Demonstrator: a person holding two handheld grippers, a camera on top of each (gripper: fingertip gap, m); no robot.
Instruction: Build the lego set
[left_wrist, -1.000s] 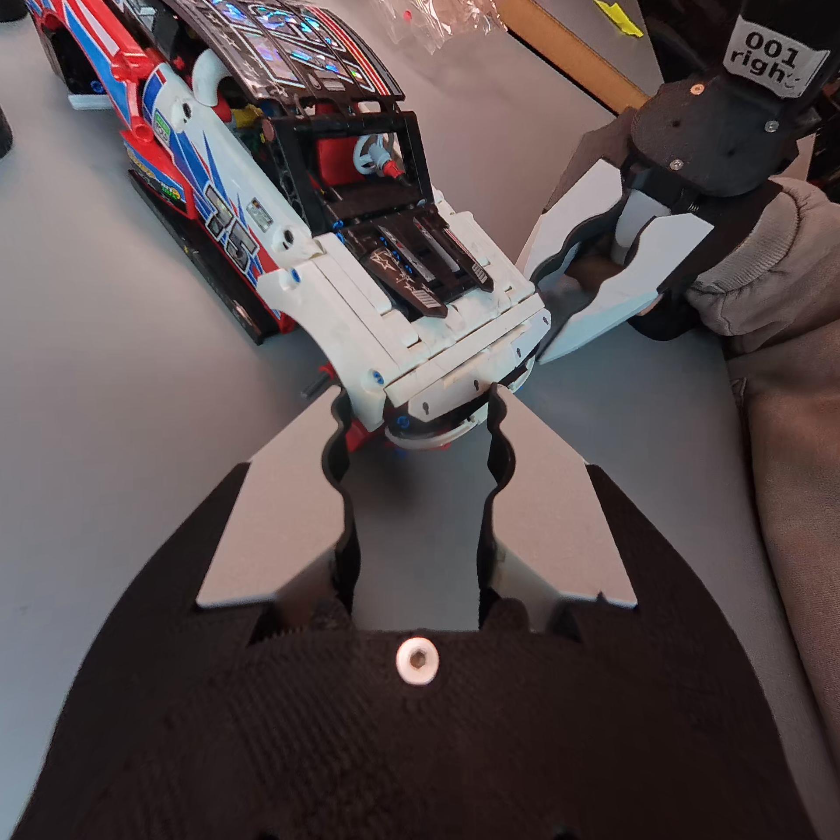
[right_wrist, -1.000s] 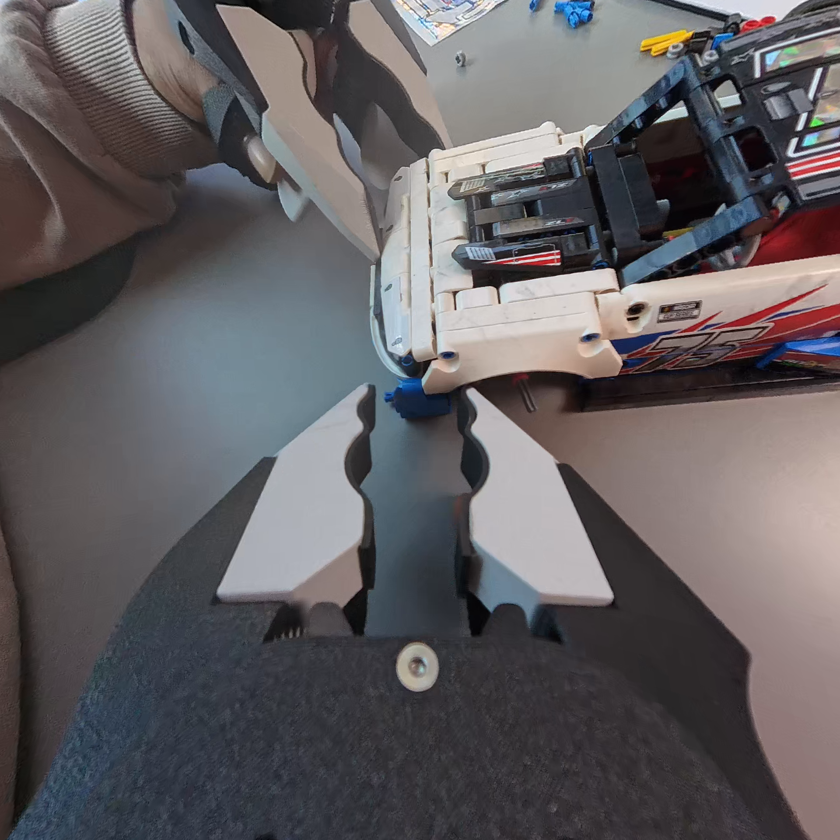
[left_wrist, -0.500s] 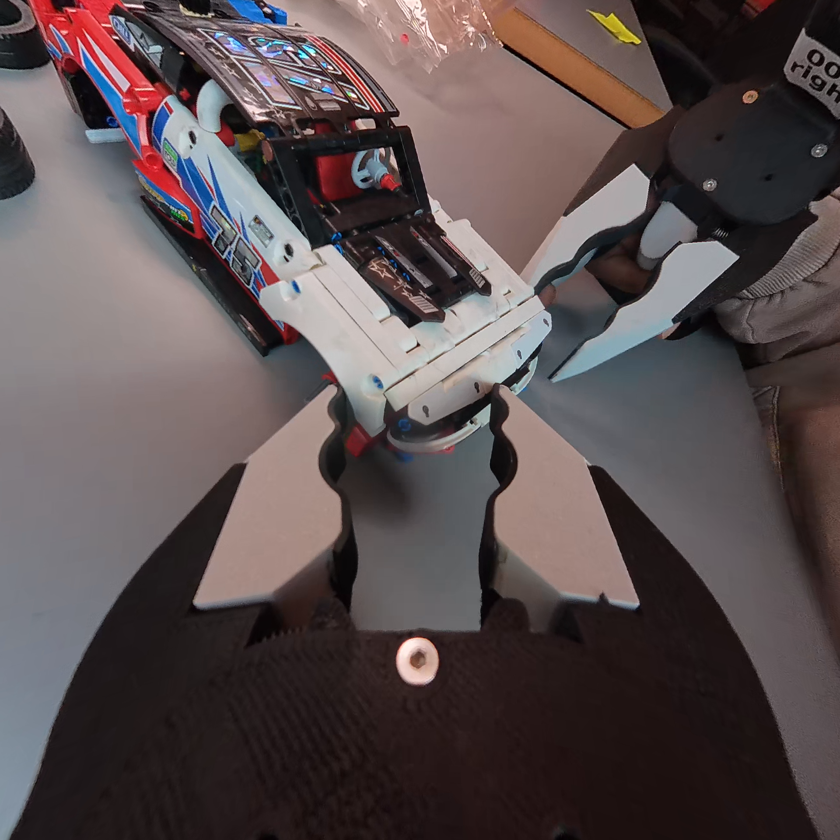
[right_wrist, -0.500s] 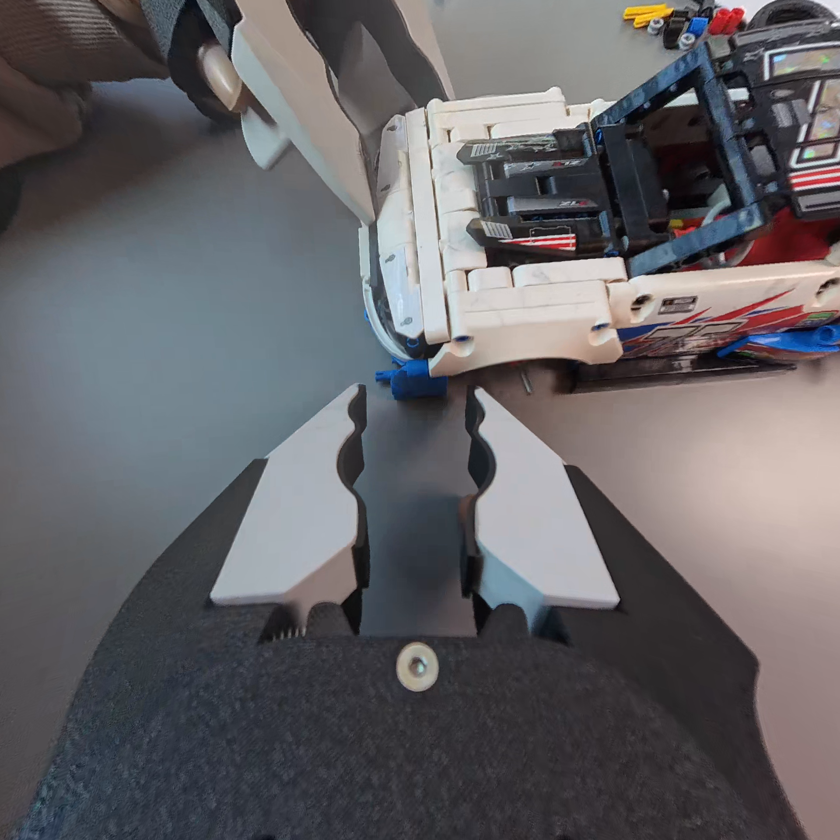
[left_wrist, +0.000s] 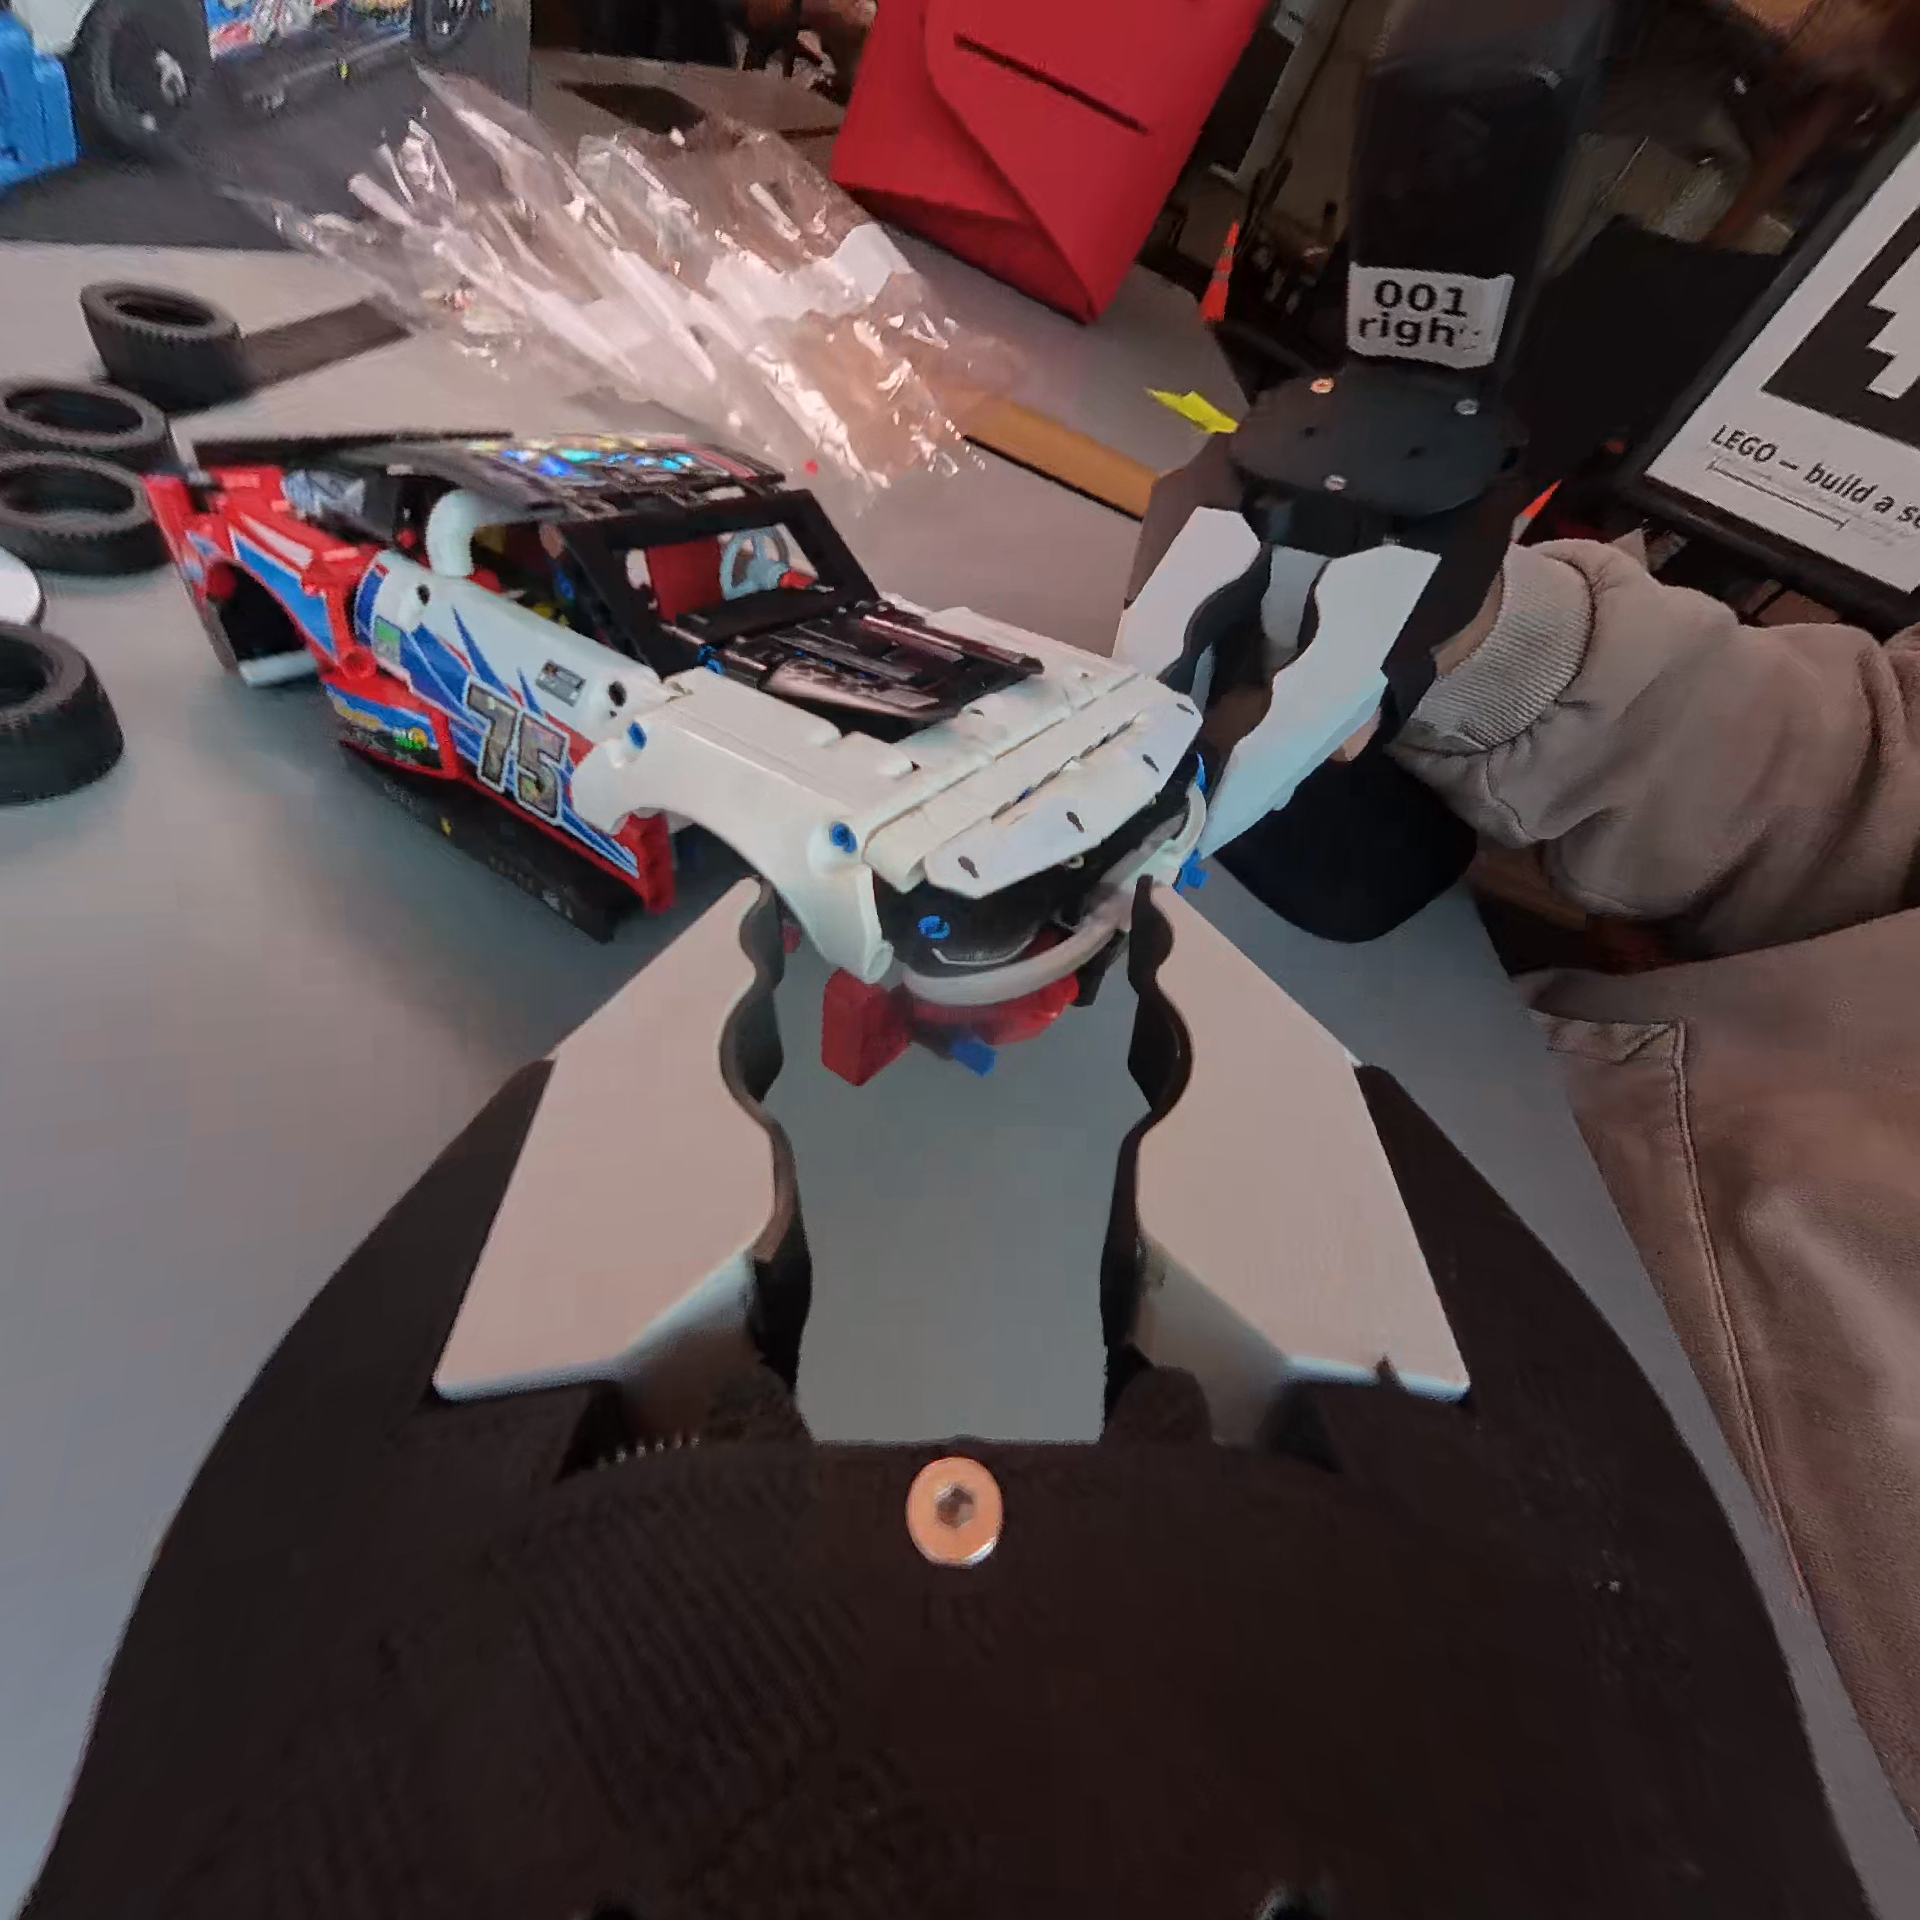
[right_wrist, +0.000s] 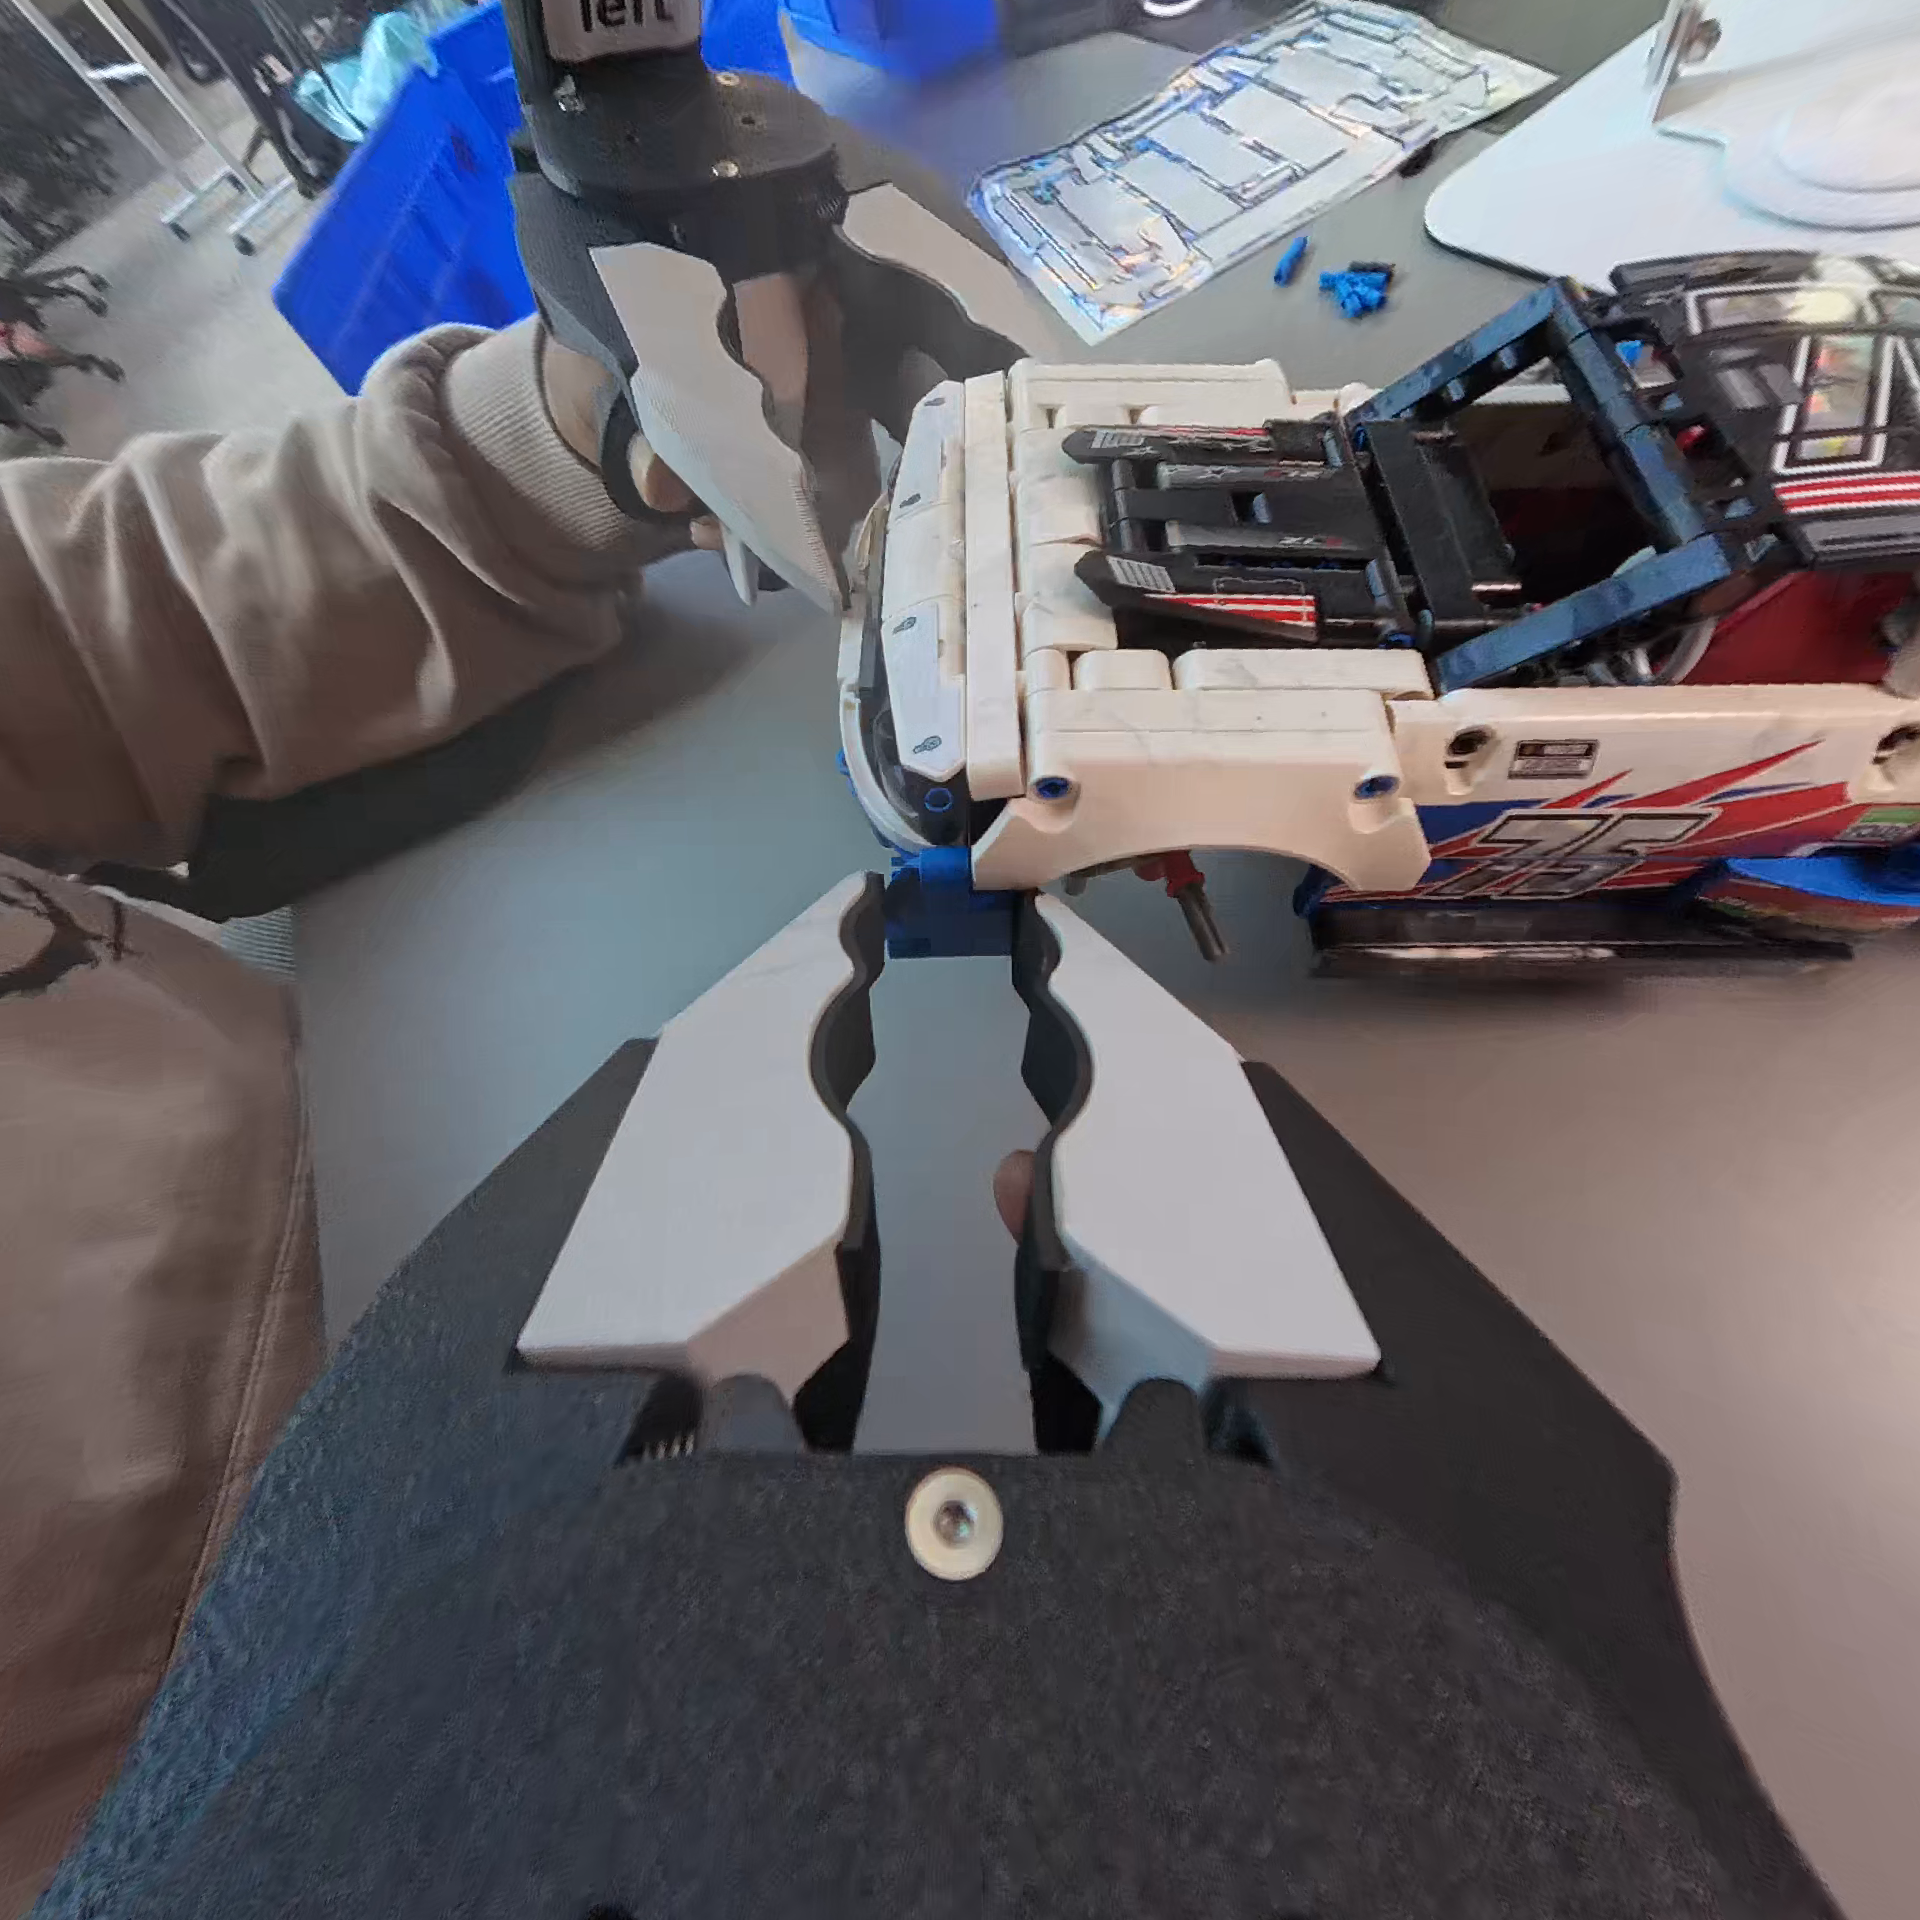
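Observation:
The red, white and blue lego race car (left_wrist: 727, 748) stands on the grey table (left_wrist: 208, 1039), without wheels, nose toward me. My left gripper (left_wrist: 951, 914) is open, and its fingertips straddle the car's nose and the red piece (left_wrist: 862, 1029) under it. It also shows in the right wrist view (right_wrist: 862, 520), with one finger against the front bumper. My right gripper (right_wrist: 945, 904) is shut on a blue piece (right_wrist: 945, 920) under the front corner of the car (right_wrist: 1195, 748). It also shows in the left wrist view (left_wrist: 1195, 748), at the nose's right side.
Loose black tyres (left_wrist: 73, 426) lie at the far left. Clear plastic bags (left_wrist: 623, 260), a red box (left_wrist: 1039, 135) and a framed sign (left_wrist: 1818, 416) are behind the car. A sticker sheet (right_wrist: 1247, 156), blue pins (right_wrist: 1351, 286) and a blue bin (right_wrist: 405, 229) lie beyond. Beige sleeves (left_wrist: 1662, 727) flank the nose. The grippers' ends are close to 8 cm from one another.
My right gripper moved in and closed onto the blue piece under the car's front corner. Both cameras dropped to a lower angle. The left gripper's opening is unchanged.

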